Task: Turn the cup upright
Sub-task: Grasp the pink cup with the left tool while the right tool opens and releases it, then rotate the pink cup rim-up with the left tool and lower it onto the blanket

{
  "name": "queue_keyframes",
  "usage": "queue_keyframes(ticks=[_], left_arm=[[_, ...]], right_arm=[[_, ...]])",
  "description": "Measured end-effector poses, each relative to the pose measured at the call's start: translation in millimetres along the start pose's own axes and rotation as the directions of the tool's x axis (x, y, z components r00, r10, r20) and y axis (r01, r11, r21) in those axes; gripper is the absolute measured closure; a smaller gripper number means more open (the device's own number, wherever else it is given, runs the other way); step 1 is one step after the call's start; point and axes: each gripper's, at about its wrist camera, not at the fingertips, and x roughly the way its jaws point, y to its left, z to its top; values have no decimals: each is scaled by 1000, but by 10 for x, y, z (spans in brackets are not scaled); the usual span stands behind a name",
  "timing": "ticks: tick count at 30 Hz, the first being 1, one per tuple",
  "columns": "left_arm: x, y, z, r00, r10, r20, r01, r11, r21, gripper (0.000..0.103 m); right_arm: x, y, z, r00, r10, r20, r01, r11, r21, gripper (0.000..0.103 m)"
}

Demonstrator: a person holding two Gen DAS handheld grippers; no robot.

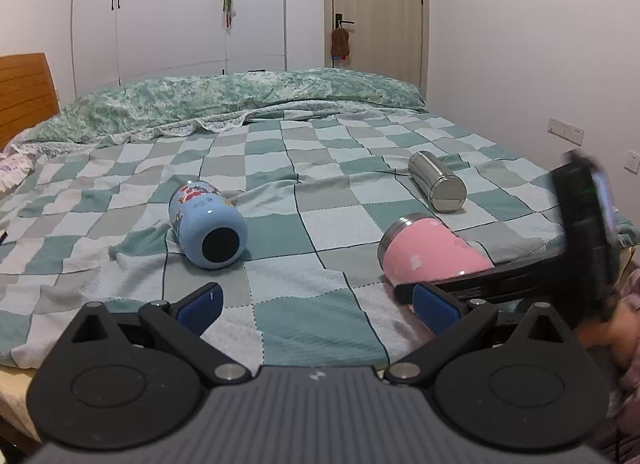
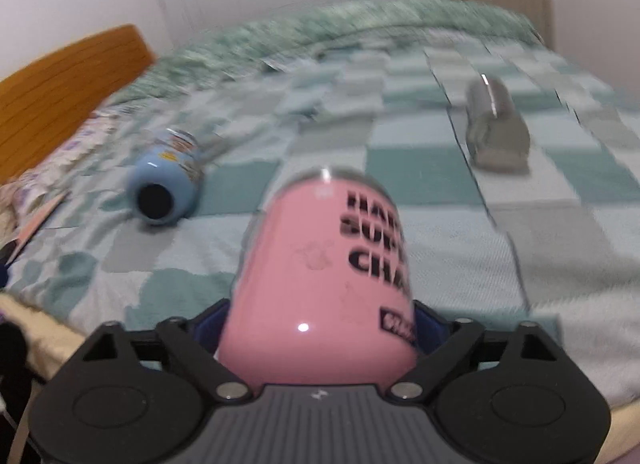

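Observation:
A pink cup (image 2: 320, 276) with black lettering lies between the blue pads of my right gripper (image 2: 316, 328), which is shut on its base end; its metal rim points away. In the left wrist view the pink cup (image 1: 428, 254) lies tilted near the bed's right front, with the right gripper's black body (image 1: 520, 276) behind it. My left gripper (image 1: 316, 306) is open and empty above the front of the bed. A light blue cartoon cup (image 1: 208, 222) lies on its side, its dark base toward me. A steel cup (image 1: 438, 180) lies on its side farther back.
The bed has a green checkered blanket (image 1: 280, 192), a rolled floral quilt (image 1: 240, 100) at the back and a wooden headboard (image 1: 24, 92) at left. A wall with sockets (image 1: 566, 130) is to the right. The right wrist view is motion-blurred.

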Motion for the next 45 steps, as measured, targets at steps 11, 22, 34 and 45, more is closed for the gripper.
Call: queue_keyframes(ticks=[11, 22, 34, 45], left_arm=[[180, -459, 214, 999, -29, -39, 30, 999, 11, 0], [844, -1044, 500, 977, -11, -214, 13, 1000, 9, 0], [1565, -1124, 711, 894, 49, -445, -88, 994, -66, 7], [1959, -971, 815, 815, 3, -580, -107, 984, -144, 16]], right_arm=[[-830, -972, 110, 972, 109, 209, -65, 976, -207, 0], [-676, -1435, 127, 979, 97, 180, -27, 935, -353, 0], [-380, -1783, 207, 968, 148, 201, -91, 960, -266, 0], [-296, -1824, 217, 962, 172, 210, -121, 964, -238, 0]])
